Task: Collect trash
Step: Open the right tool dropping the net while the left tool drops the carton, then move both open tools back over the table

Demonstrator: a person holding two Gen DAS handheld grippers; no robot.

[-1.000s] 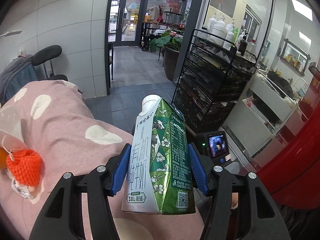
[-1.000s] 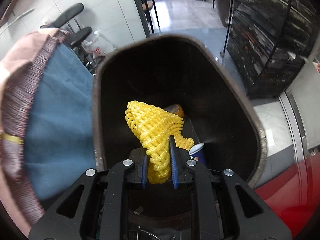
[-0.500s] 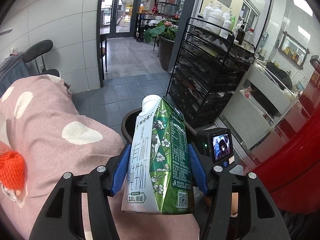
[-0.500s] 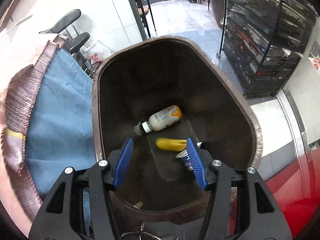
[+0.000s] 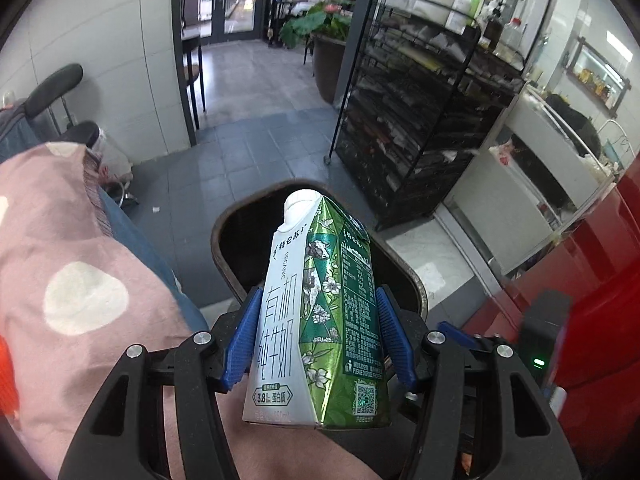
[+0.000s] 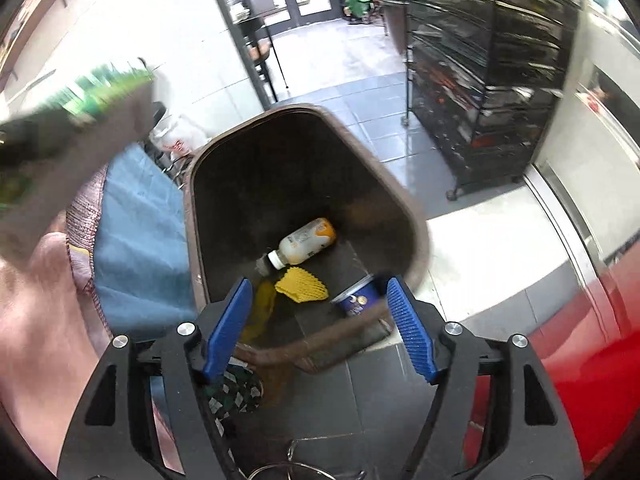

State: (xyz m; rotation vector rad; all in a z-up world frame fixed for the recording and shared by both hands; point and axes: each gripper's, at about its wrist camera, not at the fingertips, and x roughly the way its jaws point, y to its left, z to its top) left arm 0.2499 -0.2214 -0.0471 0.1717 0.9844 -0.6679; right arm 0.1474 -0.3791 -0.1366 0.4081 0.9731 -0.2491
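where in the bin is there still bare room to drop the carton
The far half of the bin floor, behind the bottle, is bare up to the back wall. The near end is crowded: yellow net, blue cup and a yellow scrap by the left wall. The carton sits in the left gripper.

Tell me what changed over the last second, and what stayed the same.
The right claw let go of the yellow foam net; its jaws have just been opening, nothing between them, and the net now lies in the trash bin beside the bottle. The left claw moved toward the bin. Unchanged: it stays clamped on the milk carton.
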